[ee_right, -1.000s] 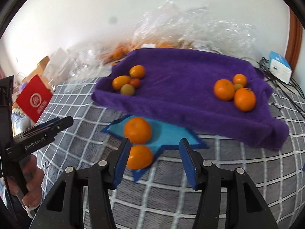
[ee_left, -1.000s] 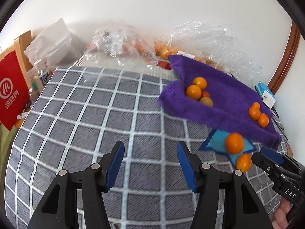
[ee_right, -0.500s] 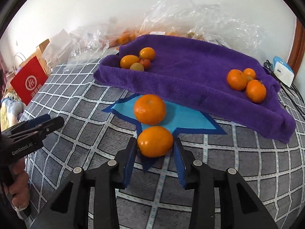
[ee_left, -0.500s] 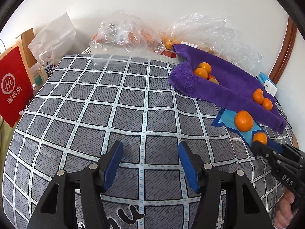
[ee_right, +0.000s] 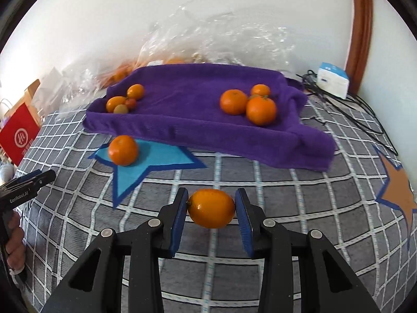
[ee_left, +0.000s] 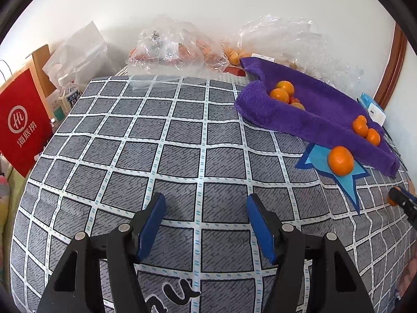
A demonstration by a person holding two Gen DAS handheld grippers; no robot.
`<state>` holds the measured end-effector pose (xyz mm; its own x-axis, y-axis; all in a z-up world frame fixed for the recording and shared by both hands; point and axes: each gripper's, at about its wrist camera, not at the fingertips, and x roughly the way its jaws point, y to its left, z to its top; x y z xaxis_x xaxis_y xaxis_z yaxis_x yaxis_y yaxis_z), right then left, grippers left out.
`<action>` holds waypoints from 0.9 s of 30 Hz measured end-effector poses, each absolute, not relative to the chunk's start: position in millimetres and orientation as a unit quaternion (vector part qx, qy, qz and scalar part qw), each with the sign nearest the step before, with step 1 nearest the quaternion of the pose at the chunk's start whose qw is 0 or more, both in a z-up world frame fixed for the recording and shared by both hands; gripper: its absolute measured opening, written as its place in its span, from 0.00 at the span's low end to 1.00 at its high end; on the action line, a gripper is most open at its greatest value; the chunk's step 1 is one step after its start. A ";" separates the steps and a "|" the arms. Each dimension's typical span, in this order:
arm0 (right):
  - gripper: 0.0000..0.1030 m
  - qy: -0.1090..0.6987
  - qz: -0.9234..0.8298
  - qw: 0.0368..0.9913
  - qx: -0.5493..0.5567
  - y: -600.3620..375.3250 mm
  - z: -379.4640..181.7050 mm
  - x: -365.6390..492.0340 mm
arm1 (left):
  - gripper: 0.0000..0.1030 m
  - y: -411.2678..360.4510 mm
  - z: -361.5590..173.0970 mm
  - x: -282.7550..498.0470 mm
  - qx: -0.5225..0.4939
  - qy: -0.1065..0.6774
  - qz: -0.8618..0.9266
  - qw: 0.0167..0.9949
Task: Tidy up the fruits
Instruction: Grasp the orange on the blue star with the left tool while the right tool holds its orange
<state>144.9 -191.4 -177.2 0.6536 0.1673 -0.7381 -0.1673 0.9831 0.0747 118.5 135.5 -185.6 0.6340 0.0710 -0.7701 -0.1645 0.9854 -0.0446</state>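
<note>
Since the earlier picture, your right gripper point(ee_right: 211, 208) has closed its jaws on the oval orange fruit point(ee_right: 211, 208) and carried it off the blue star patch point(ee_right: 156, 156); now both blue pads press on the fruit, and it is held above the grey checked cloth point(ee_right: 260, 195), in front of the star. Your left gripper point(ee_left: 206, 224) has just been opening a little; its jaws stand apart with nothing between them, over a bare part of the checked cloth, well apart from the fruit.

One round orange point(ee_right: 123, 150) lies on the blue star, just beside the front edge of the purple towel point(ee_right: 198, 120). On the towel you have two groups: a small one point(ee_right: 125, 100) at its left end, with little orange fruits, one red and one greenish, and three bigger oranges point(ee_right: 247, 104) touching each other at its right end. Behind the towel lie clear plastic bags point(ee_right: 221, 44). A red paper bag point(ee_left: 22, 125) stands at the left edge of the bed.
</note>
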 end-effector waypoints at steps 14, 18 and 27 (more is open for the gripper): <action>0.36 0.391 0.077 0.917 0.010 -231.0 -175.9 140.5 | 0.60 71.0 -161.4 126.1 -0.054 0.414 -0.019 0.908; 0.36 0.394 0.067 0.917 0.013 -240.4 -178.8 143.9 | 0.61 48.8 -160.0 138.8 -0.055 0.420 -0.038 0.905; 0.36 0.403 0.052 0.913 0.041 -270.3 -184.3 156.6 | 0.70 1.2 -169.0 172.0 -0.035 0.432 -0.059 0.899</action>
<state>156.6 -270.3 -184.3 0.6692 0.1268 -0.7322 -0.0614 0.9914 0.1156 172.0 1.2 -169.0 0.6204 -0.1361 -0.7724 0.0754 0.9906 -0.1141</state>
